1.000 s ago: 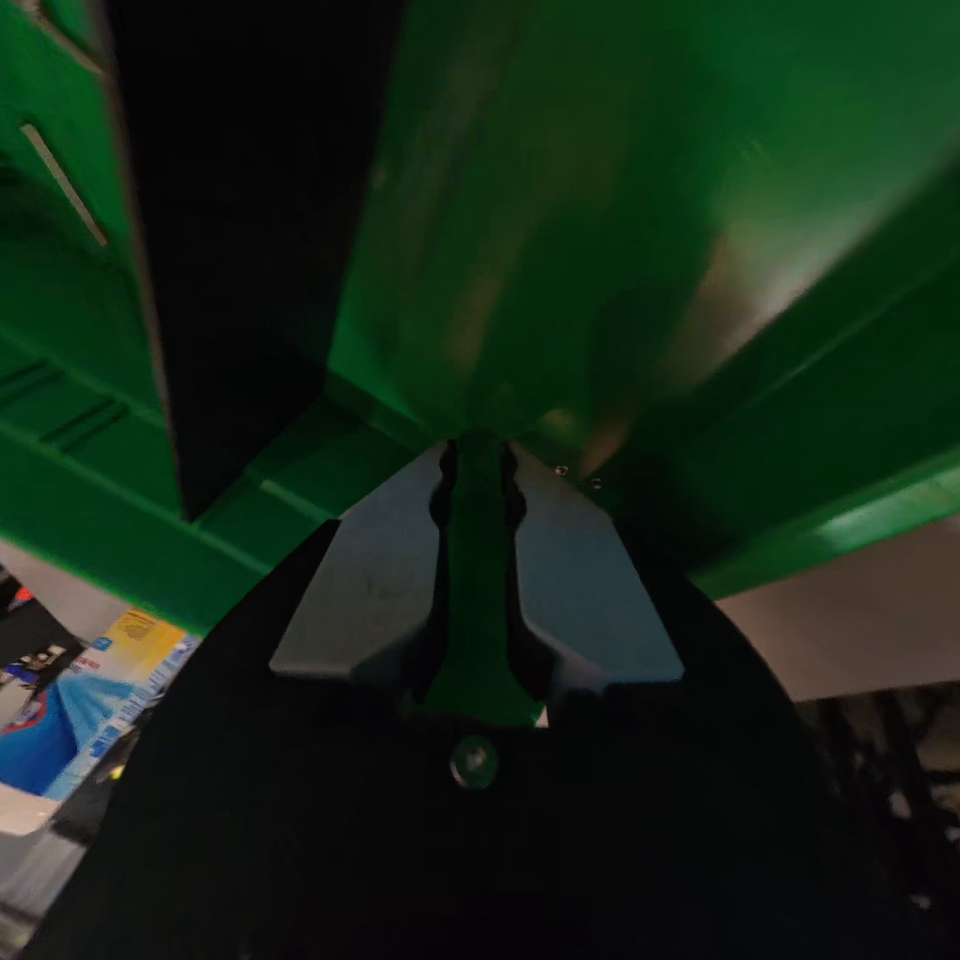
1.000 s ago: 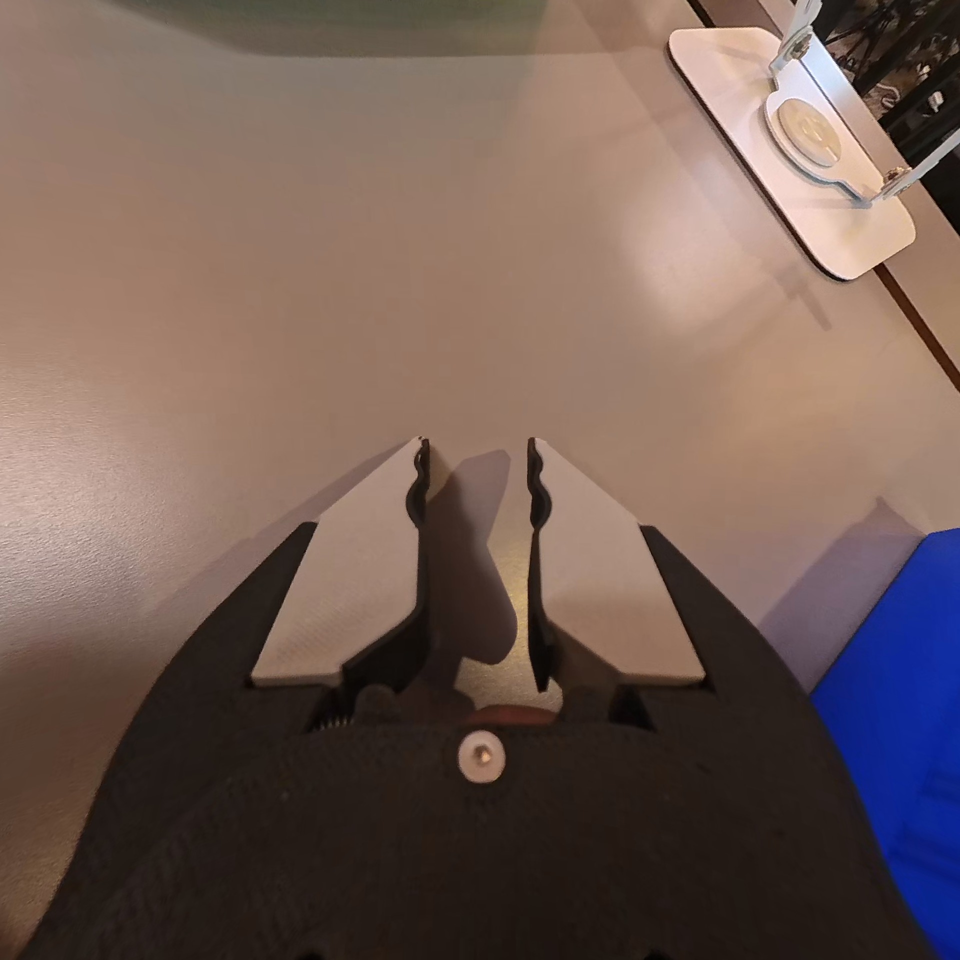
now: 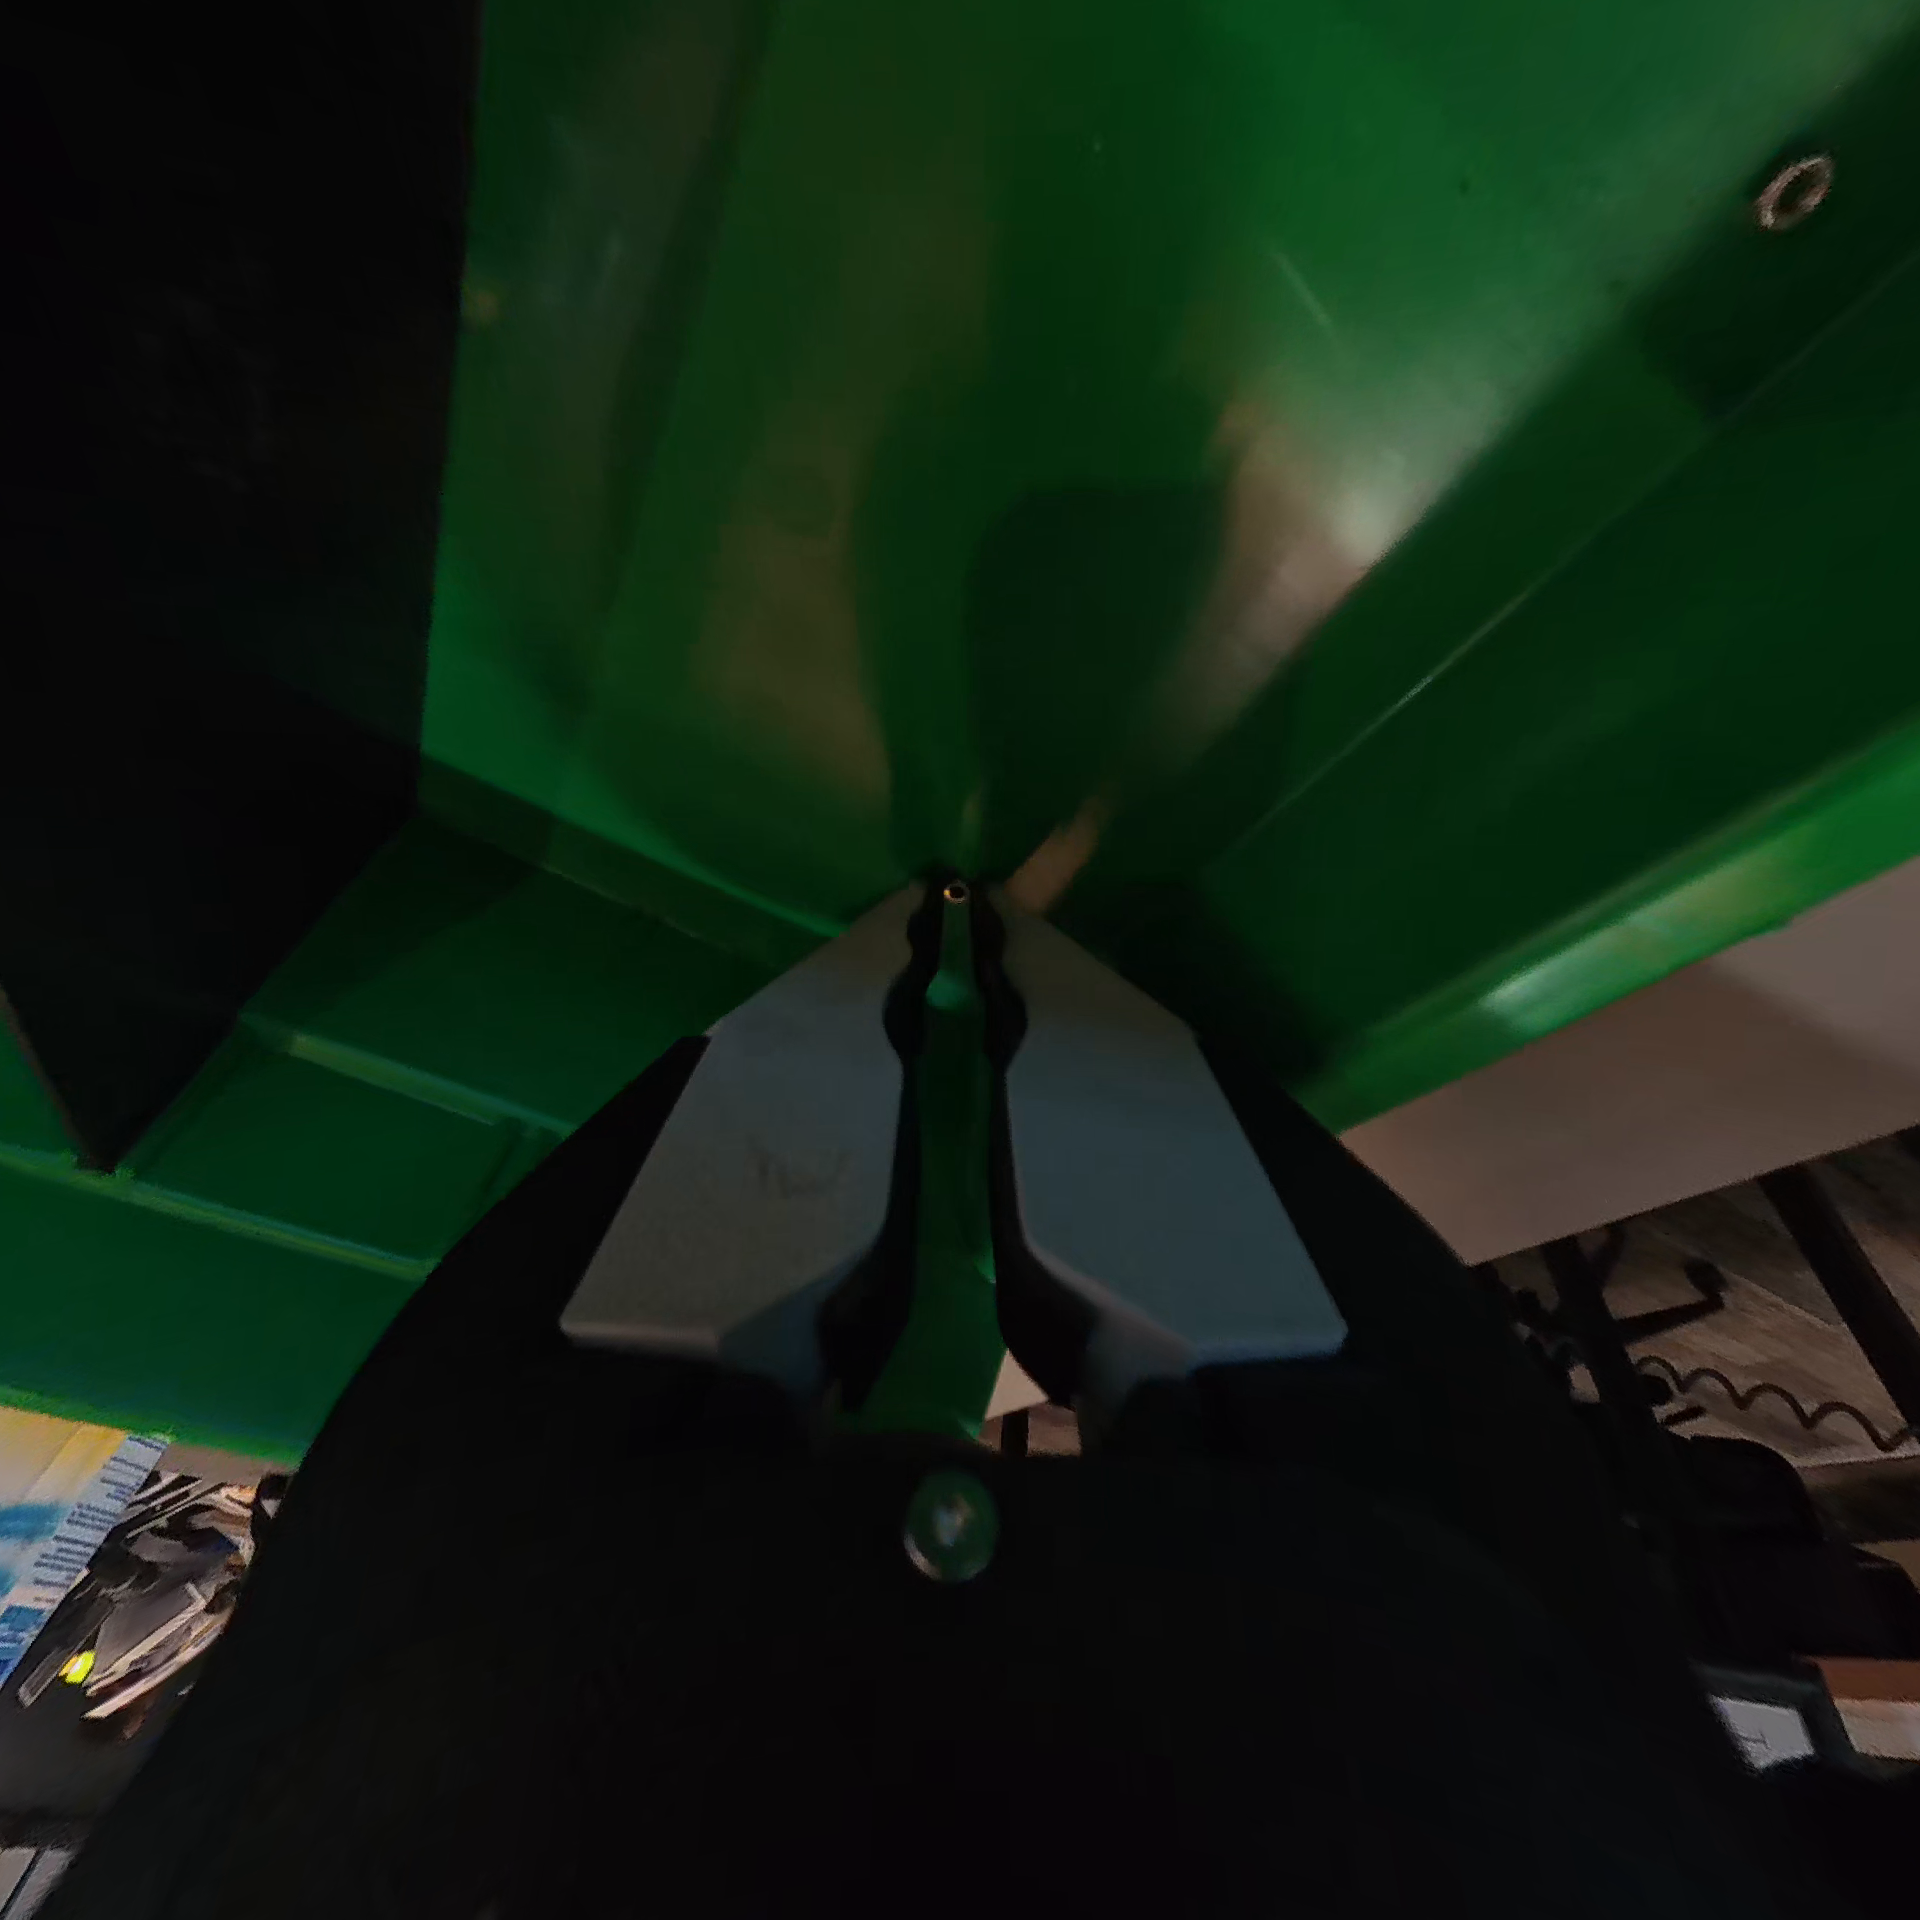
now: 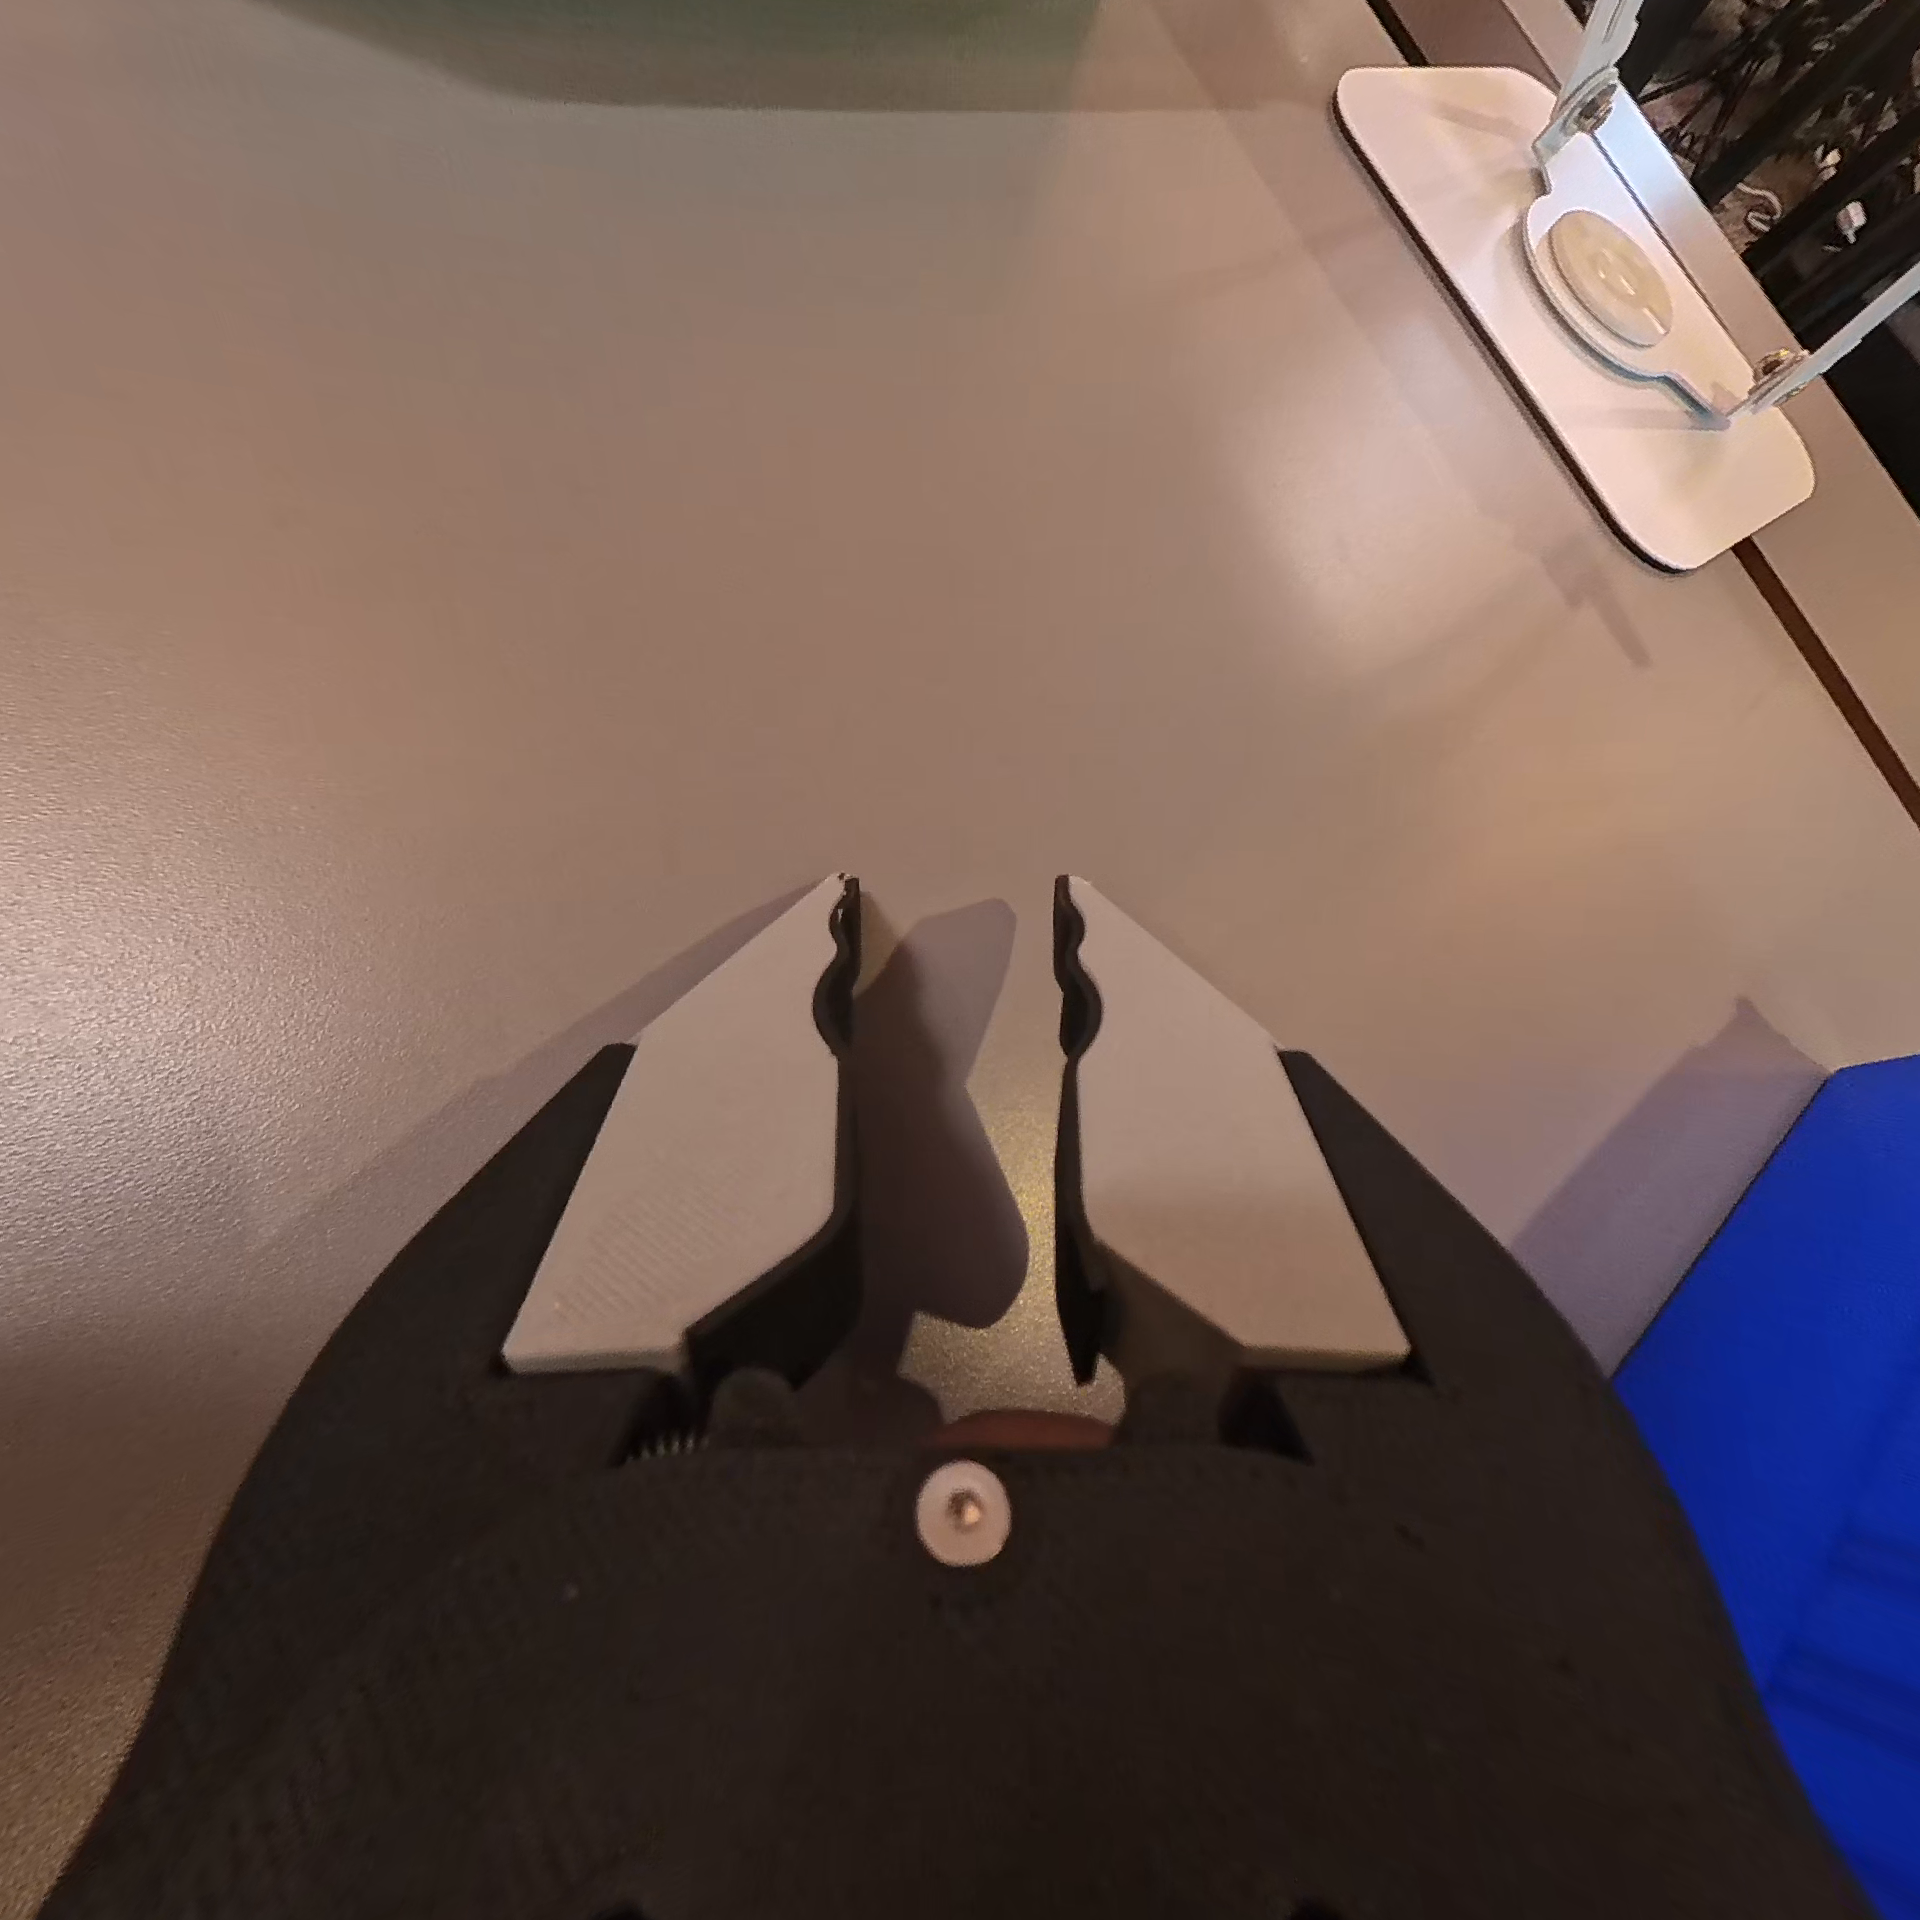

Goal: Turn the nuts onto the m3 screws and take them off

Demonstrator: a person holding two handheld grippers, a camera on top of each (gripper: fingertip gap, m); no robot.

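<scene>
The counter (image 4: 727, 520) spreads pale and bare ahead of my right gripper (image 4: 954, 883), which hangs just above it with its jaws standing well apart and nothing between them; only their shadow lies in the gap. At the counter's far right edge sits a white stand base (image 4: 1475, 208), and a blue bin (image 4: 1787, 1351) shows at my near right.

On my left, a green bin (image 3: 935, 416) fills almost the whole view, its floor dim and glossy, with a black block (image 3: 208, 520) rising at the left. My left gripper (image 3: 954, 896) reaches down into this bin, its jaws drawn nearly together, leaving only a thin slot. Right at the tips sits a tiny nut (image 3: 954, 889), pinched between them as far as I can tell. A second nut (image 3: 1794, 194) lies loose on the bin floor, far off toward the upper right.
</scene>
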